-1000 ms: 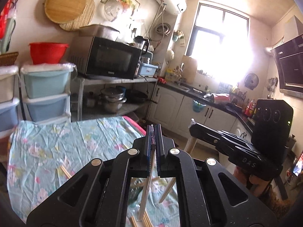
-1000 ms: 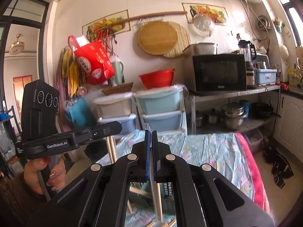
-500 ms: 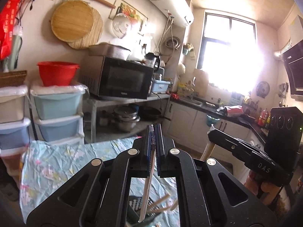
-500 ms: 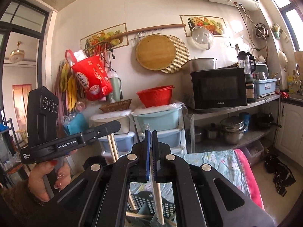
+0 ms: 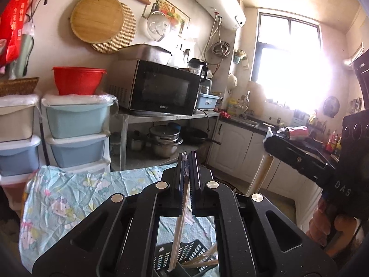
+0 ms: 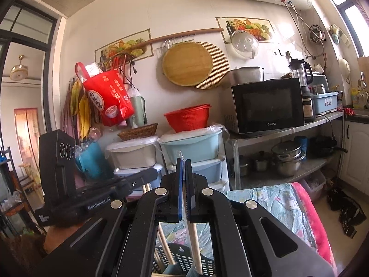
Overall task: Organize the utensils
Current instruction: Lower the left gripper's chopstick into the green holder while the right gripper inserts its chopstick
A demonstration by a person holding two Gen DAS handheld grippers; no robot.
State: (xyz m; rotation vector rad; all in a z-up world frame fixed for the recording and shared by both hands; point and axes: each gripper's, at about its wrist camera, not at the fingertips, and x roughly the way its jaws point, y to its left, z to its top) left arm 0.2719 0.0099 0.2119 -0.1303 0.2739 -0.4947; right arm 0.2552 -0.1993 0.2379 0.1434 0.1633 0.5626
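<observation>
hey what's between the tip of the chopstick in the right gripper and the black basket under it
Nothing: in the right wrist view the chopstick clamped in the right gripper hangs straight down and its lower end is already at the black basket.

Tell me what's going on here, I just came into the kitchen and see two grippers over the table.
A person is sorting chopsticks with a handheld gripper in each hand. The left gripper is shut on a chopstick whose lower end hangs in the black slotted basket on the floral-clothed table. The right gripper is shut on another chopstick, also hanging down into that basket, where a few chopsticks already sit.
</observation>
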